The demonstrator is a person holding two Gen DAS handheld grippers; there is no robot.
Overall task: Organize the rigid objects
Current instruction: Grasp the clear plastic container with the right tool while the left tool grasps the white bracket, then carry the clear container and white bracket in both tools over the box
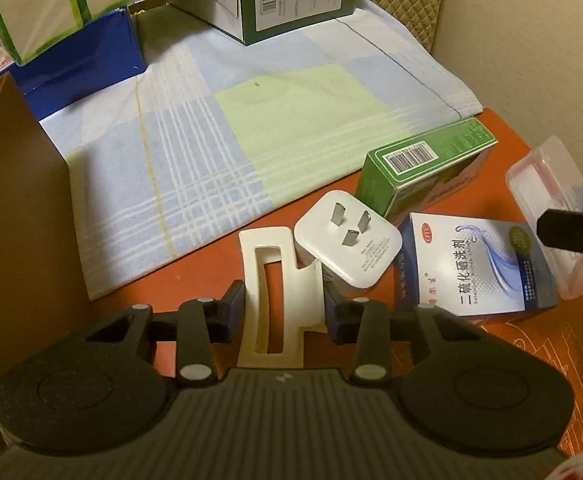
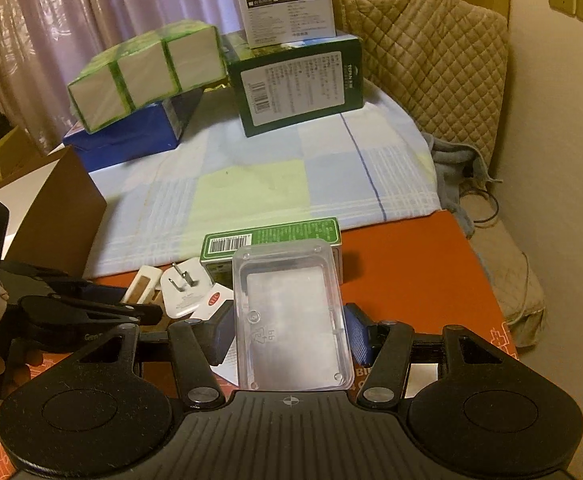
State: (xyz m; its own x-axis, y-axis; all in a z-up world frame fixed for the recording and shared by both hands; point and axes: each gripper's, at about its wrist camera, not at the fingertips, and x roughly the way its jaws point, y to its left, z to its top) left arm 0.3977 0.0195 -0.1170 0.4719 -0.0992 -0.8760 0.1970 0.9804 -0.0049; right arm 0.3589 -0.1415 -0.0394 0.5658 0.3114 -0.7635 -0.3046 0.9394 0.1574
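Pink curtains (image 2: pixel 51 20) and a quilted cover (image 2: pixel 431 60) back an orange counter (image 2: pixel 403 264) half draped in a checked cloth (image 1: pixel 211 128). On the bare orange part, the left gripper (image 1: pixel 283 308) straddles a cream hair clip (image 1: pixel 271 300), pads at its sides. The right gripper (image 2: pixel 287 336) is clamped on a clear plastic case (image 2: pixel 291 320), beside the plug adapter (image 1: pixel 347 244).

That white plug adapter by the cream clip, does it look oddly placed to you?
Yes. The white plug adapter lies tilted with its prongs pointing up, leaning against the cream hair clip and crowding the white and blue medicine box.
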